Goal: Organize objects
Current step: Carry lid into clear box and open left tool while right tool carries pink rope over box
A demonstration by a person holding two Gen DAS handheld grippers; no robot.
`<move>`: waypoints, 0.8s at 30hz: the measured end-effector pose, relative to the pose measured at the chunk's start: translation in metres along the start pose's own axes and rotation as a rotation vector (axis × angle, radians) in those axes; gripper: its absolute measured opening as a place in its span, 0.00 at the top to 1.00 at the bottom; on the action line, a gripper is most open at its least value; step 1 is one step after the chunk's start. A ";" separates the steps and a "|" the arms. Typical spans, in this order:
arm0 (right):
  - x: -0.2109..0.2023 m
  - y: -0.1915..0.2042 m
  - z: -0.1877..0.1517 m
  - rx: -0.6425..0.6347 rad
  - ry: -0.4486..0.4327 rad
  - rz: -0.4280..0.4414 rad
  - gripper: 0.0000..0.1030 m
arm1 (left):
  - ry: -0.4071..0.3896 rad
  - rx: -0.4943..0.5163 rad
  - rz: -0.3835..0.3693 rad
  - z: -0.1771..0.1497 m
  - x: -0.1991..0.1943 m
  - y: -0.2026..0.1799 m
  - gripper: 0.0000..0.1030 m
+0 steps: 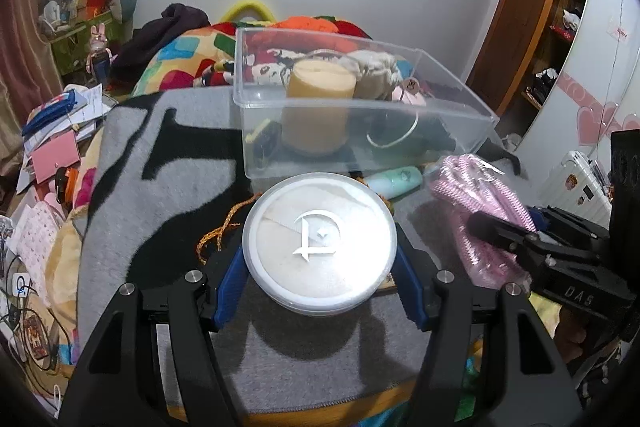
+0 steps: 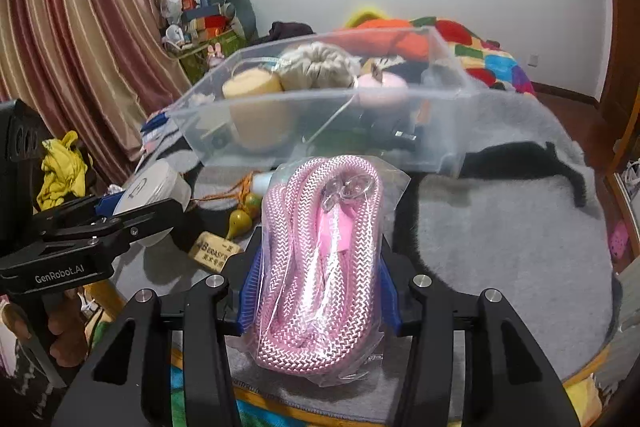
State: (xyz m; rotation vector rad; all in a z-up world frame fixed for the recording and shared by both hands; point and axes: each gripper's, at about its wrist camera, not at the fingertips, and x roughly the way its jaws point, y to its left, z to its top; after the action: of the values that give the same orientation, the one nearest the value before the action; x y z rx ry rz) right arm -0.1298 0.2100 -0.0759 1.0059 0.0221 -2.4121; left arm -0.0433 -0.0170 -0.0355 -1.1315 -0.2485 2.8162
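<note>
My left gripper (image 1: 320, 279) is shut on a round white case (image 1: 320, 245) with a "D" logo, held above the grey blanket (image 1: 192, 187). My right gripper (image 2: 318, 291) is shut on a bagged coil of pink rope (image 2: 320, 259). In the left wrist view the rope (image 1: 476, 211) and right gripper (image 1: 508, 239) are at the right. In the right wrist view the left gripper (image 2: 132, 215) and case (image 2: 154, 187) are at the left. A clear plastic bin (image 1: 360, 107) lies ahead, also in the right wrist view (image 2: 320, 103), holding a yellow cylinder (image 1: 318, 103), a beige knit item (image 1: 376, 71) and small things.
A green tube (image 1: 394, 181), an orange cord (image 1: 218, 237), yellow gourds (image 2: 240, 217) and a wooden tag (image 2: 214, 251) lie on the blanket between bin and grippers. A colourful quilt (image 1: 180, 59) and clutter (image 1: 56, 131) lie left. A wardrobe (image 1: 532, 19) stands right.
</note>
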 end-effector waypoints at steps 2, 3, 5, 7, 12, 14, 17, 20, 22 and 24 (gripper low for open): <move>-0.008 -0.002 0.005 -0.001 -0.025 -0.013 0.57 | -0.011 0.000 0.004 0.003 -0.004 0.000 0.37; -0.011 -0.004 0.007 0.000 -0.034 -0.017 0.57 | -0.015 -0.001 0.006 0.004 -0.006 0.000 0.37; -0.019 -0.007 0.013 0.005 -0.060 -0.027 0.57 | -0.030 0.000 0.010 0.007 -0.010 0.000 0.37; -0.028 -0.010 0.018 0.004 -0.084 -0.039 0.57 | -0.043 0.000 0.014 0.011 -0.014 0.000 0.37; -0.041 -0.015 0.032 -0.006 -0.131 -0.069 0.57 | -0.081 0.004 0.025 0.023 -0.024 -0.001 0.37; -0.045 -0.018 0.036 -0.010 -0.145 -0.075 0.57 | -0.092 0.005 0.032 0.026 -0.026 -0.001 0.37; -0.047 -0.018 0.042 -0.017 -0.160 -0.082 0.57 | -0.115 0.012 0.058 0.033 -0.028 0.001 0.37; -0.050 -0.017 0.048 -0.031 -0.181 -0.102 0.57 | -0.126 0.003 0.051 0.042 -0.029 0.005 0.37; -0.052 -0.019 0.052 -0.030 -0.189 -0.105 0.57 | -0.135 -0.001 0.047 0.048 -0.029 0.007 0.37; -0.053 -0.020 0.056 -0.031 -0.199 -0.111 0.57 | -0.148 -0.002 0.052 0.053 -0.030 0.008 0.37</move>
State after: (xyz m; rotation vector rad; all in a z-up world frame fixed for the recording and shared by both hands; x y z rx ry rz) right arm -0.1450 0.2395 -0.0039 0.7654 0.0463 -2.5942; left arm -0.0590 -0.0352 0.0215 -0.9441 -0.2367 2.9498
